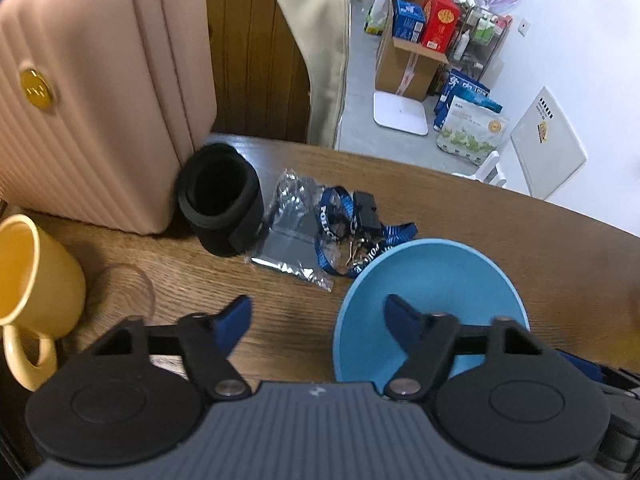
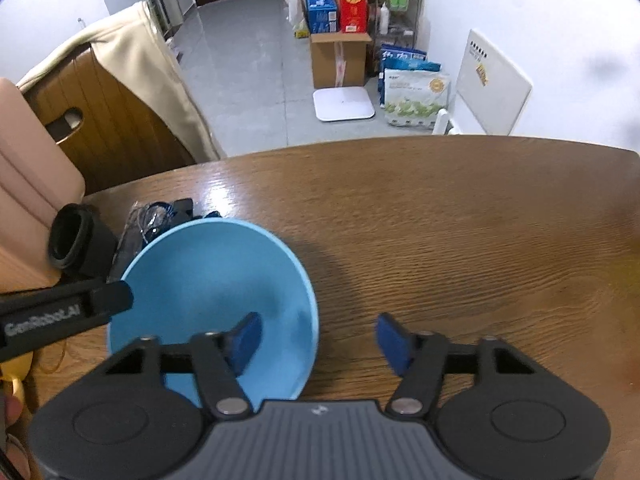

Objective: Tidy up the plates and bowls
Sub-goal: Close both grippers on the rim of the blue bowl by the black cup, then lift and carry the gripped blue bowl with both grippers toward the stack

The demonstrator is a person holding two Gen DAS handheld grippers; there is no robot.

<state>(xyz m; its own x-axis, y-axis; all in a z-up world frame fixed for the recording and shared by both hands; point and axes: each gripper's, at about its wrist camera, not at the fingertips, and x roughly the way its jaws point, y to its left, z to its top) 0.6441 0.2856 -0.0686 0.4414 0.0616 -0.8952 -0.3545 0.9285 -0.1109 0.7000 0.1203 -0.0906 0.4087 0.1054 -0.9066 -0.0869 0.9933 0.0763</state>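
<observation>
A light blue bowl [image 1: 432, 280] stands upright on the wooden table [image 1: 520, 232]. My left gripper [image 1: 320, 318] is open and straddles the bowl's left rim: its right fingertip [image 1: 400, 314] hangs over the inside and the other over bare wood. My right gripper [image 2: 318, 338] is also open, astride the right rim of the same bowl [image 2: 208, 276], with its left fingertip [image 2: 248, 336] inside the bowl. No pad presses on the rim in either view. The left tool's black housing [image 2: 68, 308] shows at the bowl's left edge in the right wrist view.
A pink suitcase [image 1: 92, 100] stands at the back left of the table. A yellow mug [image 1: 36, 280], a clear glass [image 1: 128, 284], a black foam sleeve [image 1: 220, 200], a plastic bag [image 1: 288, 236] and a blue lanyard [image 1: 344, 232] lie nearby. Bare wood [image 2: 480, 240] stretches to the right.
</observation>
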